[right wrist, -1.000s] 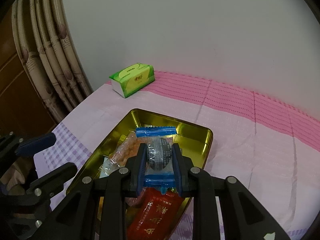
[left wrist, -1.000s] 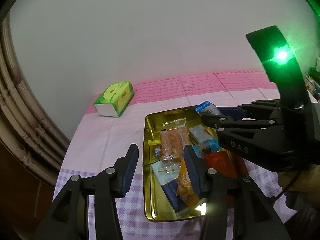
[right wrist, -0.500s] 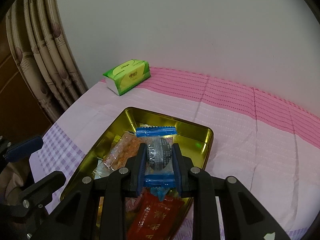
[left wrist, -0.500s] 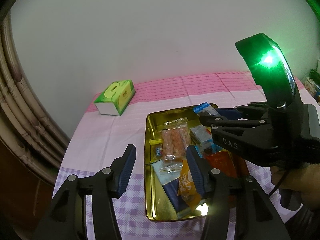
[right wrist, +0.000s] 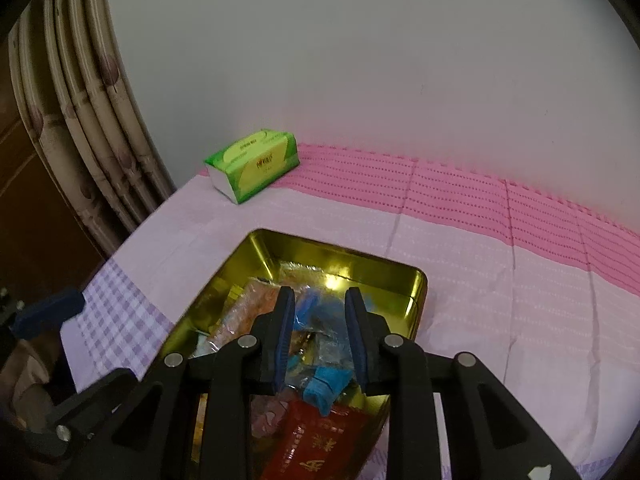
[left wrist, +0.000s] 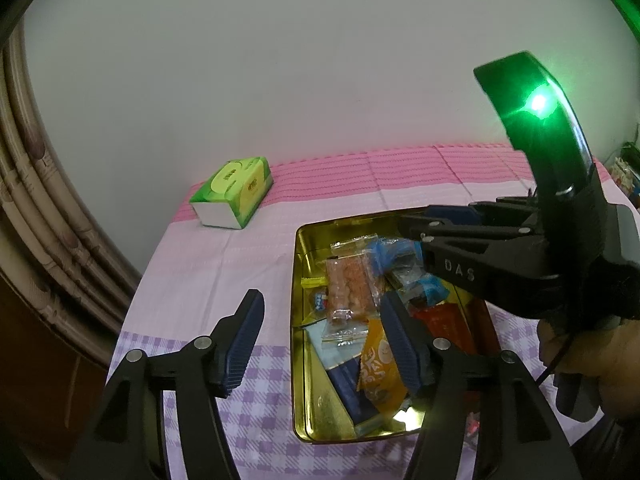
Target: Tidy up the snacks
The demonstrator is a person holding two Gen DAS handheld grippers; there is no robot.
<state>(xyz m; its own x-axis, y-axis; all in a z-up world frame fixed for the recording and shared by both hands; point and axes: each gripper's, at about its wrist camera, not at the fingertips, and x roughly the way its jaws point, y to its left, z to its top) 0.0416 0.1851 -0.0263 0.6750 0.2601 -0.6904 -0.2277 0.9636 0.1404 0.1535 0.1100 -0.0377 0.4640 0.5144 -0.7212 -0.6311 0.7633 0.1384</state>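
Note:
A gold tin tray [left wrist: 296,320] [right wrist: 312,242] on the pink cloth holds several snack packets. Among them are a clear packet of orange pieces [left wrist: 348,284], an orange packet [left wrist: 378,364] and a red packet [right wrist: 316,440]. My right gripper [right wrist: 318,296] [left wrist: 416,232] is low over the tray's far end. Its pads grip a crumpled clear packet with blue ends [right wrist: 324,376] [left wrist: 390,250], and its jaws are just starting to open. My left gripper [left wrist: 320,300] hovers over the tray's near left rim with its jaws opening and nothing between them.
A green tissue box [left wrist: 234,190] [right wrist: 254,164] sits at the far left of the cloth by the white wall. A striped curtain [left wrist: 40,220] hangs at the left. A hand [left wrist: 592,364] holds the right gripper. Bare cloth lies left and right of the tray.
My left gripper's jaws have spread wider. My right gripper has sunk toward the tray, and the blue-ended packet now lies crumpled among the other snacks.

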